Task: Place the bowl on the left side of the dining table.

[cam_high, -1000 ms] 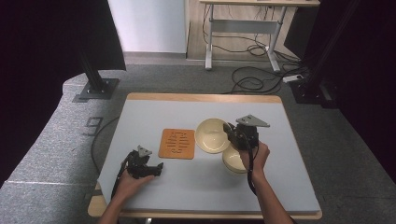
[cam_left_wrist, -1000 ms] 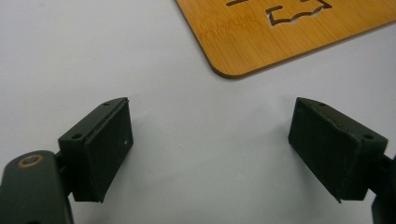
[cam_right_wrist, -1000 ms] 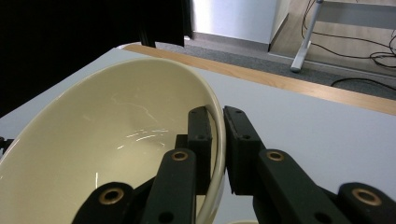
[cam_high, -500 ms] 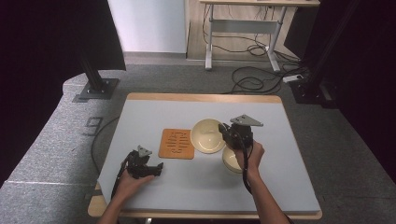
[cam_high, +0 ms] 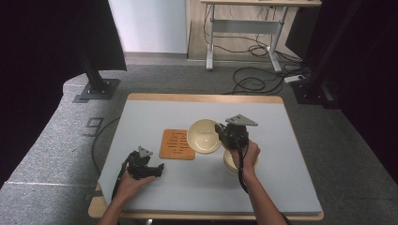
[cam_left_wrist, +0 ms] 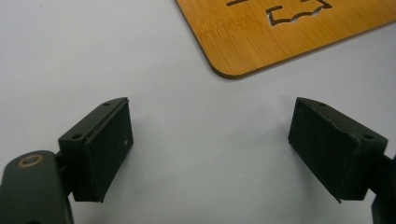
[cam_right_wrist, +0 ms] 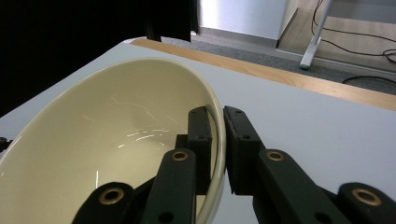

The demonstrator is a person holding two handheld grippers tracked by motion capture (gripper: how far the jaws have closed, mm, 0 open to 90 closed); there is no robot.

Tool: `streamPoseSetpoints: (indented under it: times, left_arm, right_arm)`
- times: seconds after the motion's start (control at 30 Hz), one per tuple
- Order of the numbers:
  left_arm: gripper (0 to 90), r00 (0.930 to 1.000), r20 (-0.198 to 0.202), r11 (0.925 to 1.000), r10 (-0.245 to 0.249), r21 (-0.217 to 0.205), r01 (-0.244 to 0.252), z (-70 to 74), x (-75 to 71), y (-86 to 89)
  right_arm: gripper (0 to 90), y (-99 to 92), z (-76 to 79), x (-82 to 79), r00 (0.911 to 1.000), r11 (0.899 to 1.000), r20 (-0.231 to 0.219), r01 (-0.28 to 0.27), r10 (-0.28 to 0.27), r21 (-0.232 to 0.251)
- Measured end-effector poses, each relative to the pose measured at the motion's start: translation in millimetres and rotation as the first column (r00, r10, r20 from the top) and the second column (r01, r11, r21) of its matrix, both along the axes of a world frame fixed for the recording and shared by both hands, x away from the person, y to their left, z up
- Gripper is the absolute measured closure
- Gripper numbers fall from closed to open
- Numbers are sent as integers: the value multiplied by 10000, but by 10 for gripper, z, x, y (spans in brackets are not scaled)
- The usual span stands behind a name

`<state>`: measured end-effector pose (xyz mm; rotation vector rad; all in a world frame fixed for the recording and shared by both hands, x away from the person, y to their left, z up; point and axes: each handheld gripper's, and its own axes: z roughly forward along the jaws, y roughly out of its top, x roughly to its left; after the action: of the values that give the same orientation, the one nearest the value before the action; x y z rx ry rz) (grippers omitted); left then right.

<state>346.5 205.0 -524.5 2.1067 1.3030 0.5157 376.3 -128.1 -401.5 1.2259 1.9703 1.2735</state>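
1. grey matte table point(cam_high: 155, 112), rectangular, edged in pale wood along the far and near sides; grey carpeted floor around it.
2. far left: black stand on a square foot plate point(cam_high: 96, 88) on the carpet, against a dark backdrop. white panel point(cam_high: 148, 26) behind the table at centre. far right: light-framed desk point(cam_high: 244, 26) with loose black cables point(cam_high: 256, 77) on the floor beneath.
3. left gripper point(cam_high: 157, 169) resting low on the table near the front left edge, held in the person's left hand point(cam_high: 129, 185). jaws spread wide in the left gripper view, nothing between the pads point(cam_left_wrist: 109, 149), bare table below.
4. orange wooden board point(cam_high: 177, 144) flat on the table, just beyond the left gripper, rounded corners. cut-out openings and a faint engraved line near its corner point(cam_left_wrist: 229, 28); too small and faint to read.
5. cream bowl point(cam_high: 202, 136) just right of the board, tilted on edge, lifted clear of the table, hollow side facing up and left.
6. right gripper point(cam_high: 220, 131) pinching the bowl's right rim: one jaw inside the wall, one outside, pressed together on it point(cam_right_wrist: 215, 144). grey three-cornered plate on top.
7. second cream bowl point(cam_high: 230, 161) standing on the table directly under the person's right hand point(cam_high: 245, 154), mostly covered by it.
8. no readable brand or label on bowls, grippers or table.
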Motion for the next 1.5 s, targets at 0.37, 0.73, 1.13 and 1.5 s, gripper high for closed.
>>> streamPoseSetpoints:
  times: [0.37,0.73,1.13,1.5]
  left_arm:
    - [139,10000,10,10000,3,-8,-3,-1,0,0]
    - [139,10000,8,10000,7,-5,-7,-1,0,0]
    - [139,10000,20,10000,7,-6,-7,-1,1,0]
    - [139,10000,16,10000,13,-12,-13,-1,-1,-1]
  right_arm:
    - [820,73,-21,46,10000,10000,-80,-40,40,7]
    - [821,175,-24,93,9998,9998,-112,-154,153,-91]
    - [821,303,-79,176,9991,9993,-241,-347,344,-133]
    - [820,444,-110,246,9985,9986,-335,-447,437,-275]
